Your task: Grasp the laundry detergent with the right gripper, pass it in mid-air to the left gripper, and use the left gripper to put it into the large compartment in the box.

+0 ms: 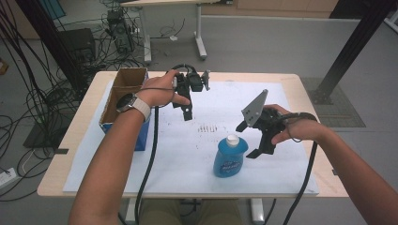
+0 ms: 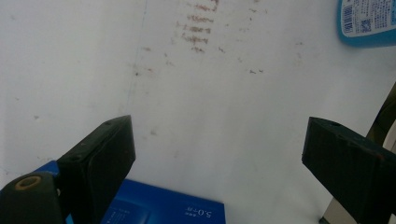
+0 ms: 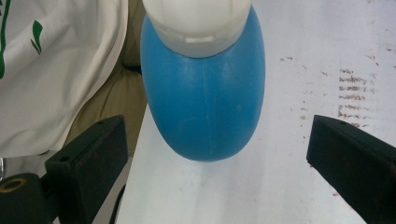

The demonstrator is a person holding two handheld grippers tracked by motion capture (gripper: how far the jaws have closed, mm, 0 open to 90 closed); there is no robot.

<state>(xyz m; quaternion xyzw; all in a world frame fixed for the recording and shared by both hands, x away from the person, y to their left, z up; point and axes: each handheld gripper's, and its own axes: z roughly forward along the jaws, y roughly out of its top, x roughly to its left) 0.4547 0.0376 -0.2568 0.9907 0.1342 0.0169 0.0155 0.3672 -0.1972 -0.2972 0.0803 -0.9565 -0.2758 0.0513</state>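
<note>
Left tongs (image 1: pixel 187 110) held above table, jaws wide apart, right tongs (image 1: pixel 251 139) tilted down, jaws wide apart

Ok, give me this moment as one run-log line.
left gripper: open, empty | right gripper: open, beside blue bottle | bottle upright | box: open

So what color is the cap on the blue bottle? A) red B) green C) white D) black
C: the blue bottle stands upright on the white sheet and has a white cap on top. The right gripper view shows that pale cap above the blue body, ahead of the open right gripper.
</note>
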